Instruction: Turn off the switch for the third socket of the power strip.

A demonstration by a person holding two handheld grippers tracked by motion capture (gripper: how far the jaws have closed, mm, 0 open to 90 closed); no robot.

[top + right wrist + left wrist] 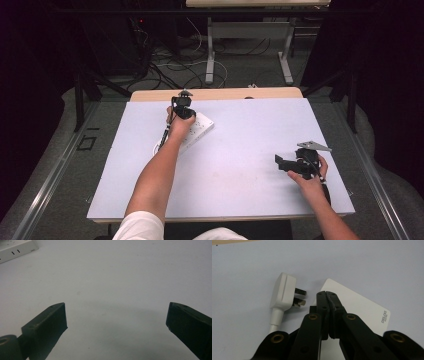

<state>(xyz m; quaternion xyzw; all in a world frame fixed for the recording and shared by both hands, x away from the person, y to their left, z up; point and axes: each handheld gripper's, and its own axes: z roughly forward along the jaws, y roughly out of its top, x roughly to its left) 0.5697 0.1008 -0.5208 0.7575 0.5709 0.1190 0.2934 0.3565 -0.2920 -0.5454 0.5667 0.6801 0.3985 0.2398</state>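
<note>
Two grippers are at work over the pale table (240, 150). The left gripper (326, 293) has its jaws pressed together with nothing between them, tips just above a white power strip (359, 308); in the left gripper view the black linkage covers much of the strip's near part, so its sockets cannot be seen there, and only a small grey brand mark near one corner shows. Just beside the strip lies a white plug (283, 291), its metal pins pointing toward the strip and close to its edge without reaching it; the plug's cord runs out of the bottom of that view. From the high view the left hand (179, 125) hides most of the strip, leaving one end visible. The right gripper (116, 317) is well apart near the table's right edge, jaws spread wide over bare surface; a corner of the strip, cut off, shows at the top left of the right gripper view
</note>
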